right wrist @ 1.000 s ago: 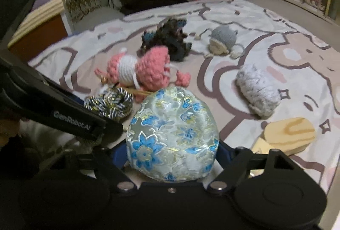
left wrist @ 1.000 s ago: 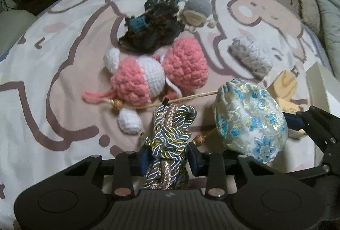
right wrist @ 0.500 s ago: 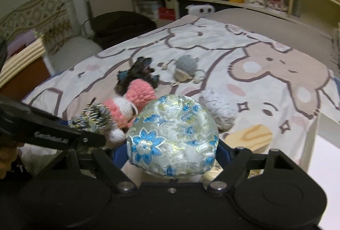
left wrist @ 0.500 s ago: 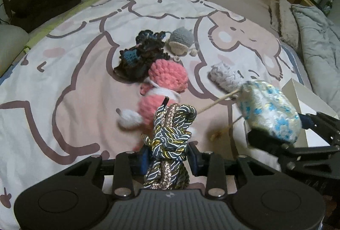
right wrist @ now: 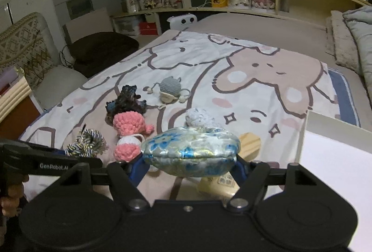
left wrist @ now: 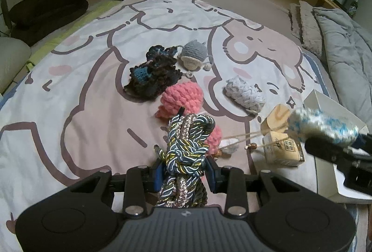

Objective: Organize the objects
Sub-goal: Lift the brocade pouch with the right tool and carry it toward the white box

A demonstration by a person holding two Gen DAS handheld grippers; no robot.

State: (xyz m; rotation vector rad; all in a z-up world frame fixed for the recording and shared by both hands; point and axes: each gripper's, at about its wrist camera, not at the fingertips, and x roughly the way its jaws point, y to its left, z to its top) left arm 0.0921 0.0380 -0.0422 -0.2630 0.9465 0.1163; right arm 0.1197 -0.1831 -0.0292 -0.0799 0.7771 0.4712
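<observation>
My left gripper (left wrist: 184, 169) is shut on a braided blue, gold and silver cord knot (left wrist: 187, 142), held above the bed. My right gripper (right wrist: 189, 164) is shut on a blue-flowered brocade pouch (right wrist: 191, 150), lifted and turned flat; it shows blurred in the left wrist view (left wrist: 323, 126) with a beaded string (left wrist: 244, 136) trailing toward the knot. On the blanket lie a pink and white crochet toy (left wrist: 183, 98), a dark crochet piece (left wrist: 151, 75), a grey crochet toy (left wrist: 194, 56), a pale yarn roll (left wrist: 245, 93) and wooden blocks (left wrist: 281, 147).
A white box (right wrist: 334, 154) stands open at the right, beside the blanket (left wrist: 69, 79) with a cartoon print. Grey pillows (left wrist: 344, 52) lie at the far right. Shelves (right wrist: 232, 0) line the back wall. A dark cushion (right wrist: 102, 47) sits off the bed's left.
Both grippers have risen well above the bed with their loads. The right gripper has carried the pouch to the right toward the white box and turned it flat. The string now hangs stretched between them.
</observation>
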